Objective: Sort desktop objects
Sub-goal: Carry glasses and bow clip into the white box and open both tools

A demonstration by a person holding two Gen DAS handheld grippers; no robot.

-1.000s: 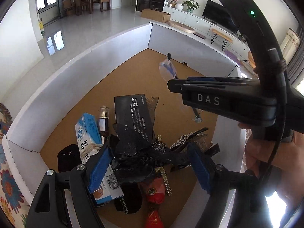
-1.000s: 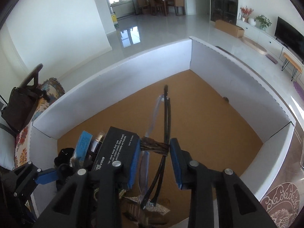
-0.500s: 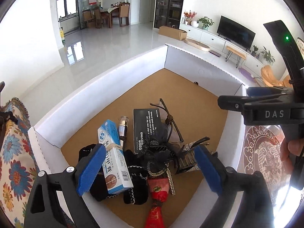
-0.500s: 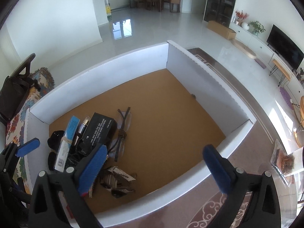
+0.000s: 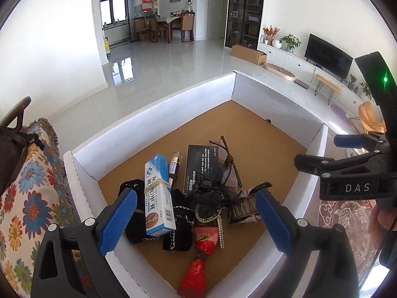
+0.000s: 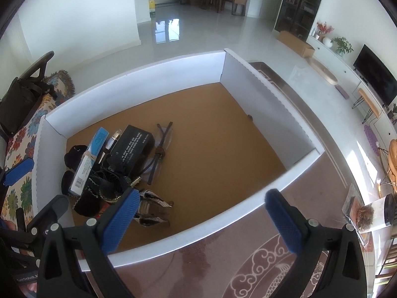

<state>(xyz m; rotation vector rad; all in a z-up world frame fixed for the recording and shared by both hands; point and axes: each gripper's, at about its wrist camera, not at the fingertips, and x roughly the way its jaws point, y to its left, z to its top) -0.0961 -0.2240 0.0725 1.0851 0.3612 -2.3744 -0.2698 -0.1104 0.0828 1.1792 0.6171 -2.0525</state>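
Note:
A white-walled box [image 5: 153,124] with a brown floor holds a pile. In it lie a blue-and-white carton [image 5: 158,193], a black box [image 5: 201,166], a small bottle [image 5: 175,161], black fabric pieces [image 5: 178,228], a rhinestone hair clip [image 5: 245,206] and a red sachet [image 5: 196,268]. Folded glasses [image 6: 161,149] tied with a cord lie beside the black box [image 6: 131,146]. My left gripper [image 5: 195,193] hangs above the pile, its jaws opening with nothing between them. My right gripper [image 6: 202,193] stands open and empty over the box's near wall [image 6: 223,213].
A floral throw [image 5: 24,198] covers a seat left of the box, with a black bag [image 6: 17,104] on it. A brown patterned surface [image 6: 248,260] lies before the box. A clear packet [image 6: 362,213] sits at the right. The box's right half is bare floor.
The right gripper let go of the glasses, which now lie in the box by the black box. Both grippers opened wide and pulled up and back from the pile.

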